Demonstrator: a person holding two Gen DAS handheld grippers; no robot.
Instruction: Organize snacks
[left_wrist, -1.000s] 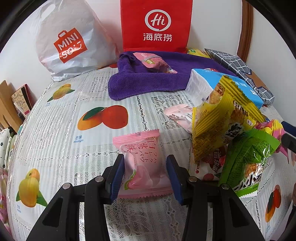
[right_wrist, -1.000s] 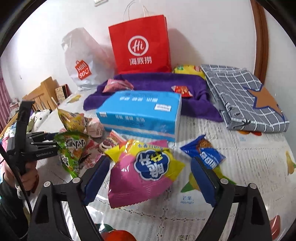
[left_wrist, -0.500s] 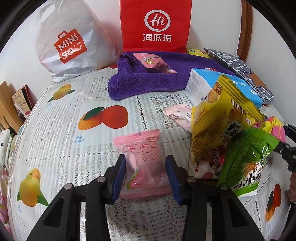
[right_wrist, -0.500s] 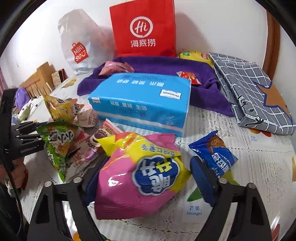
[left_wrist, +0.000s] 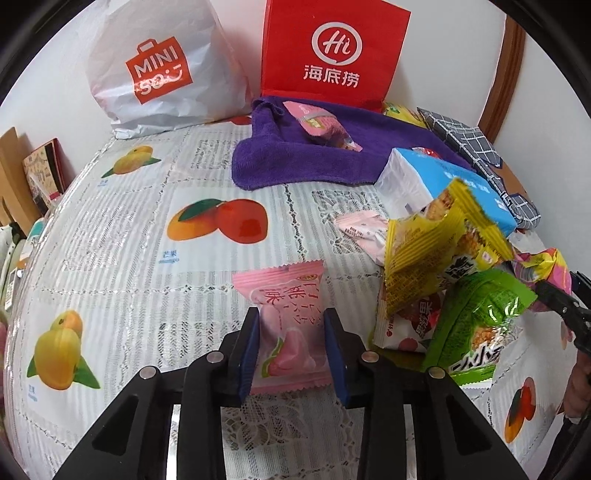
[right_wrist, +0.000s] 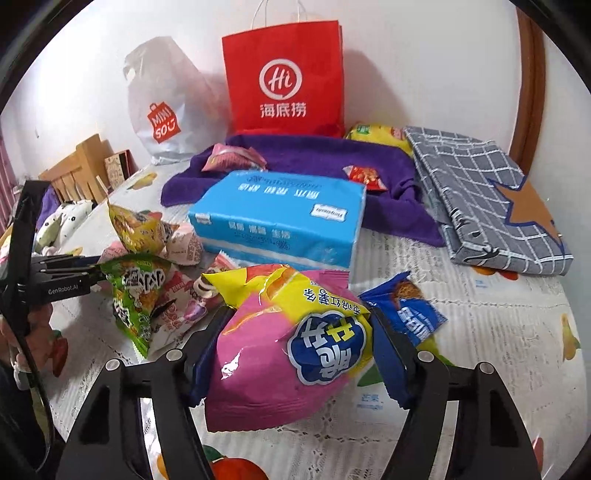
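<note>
The left gripper is pinching a pink peach candy packet; the right gripper is squeezing a pink-yellow puffed bag. Behind, "MINISO" bag and red "Hi" bag are standing.

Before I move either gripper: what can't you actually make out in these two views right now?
- Left view: whether the left gripper presses the pink candy packet; pads sit at its edges.
- Right view: right gripper contact, hidden by the pink chip bag.
- Right view: snacks under the green packet.
- Both views: inside the red bag.
</note>
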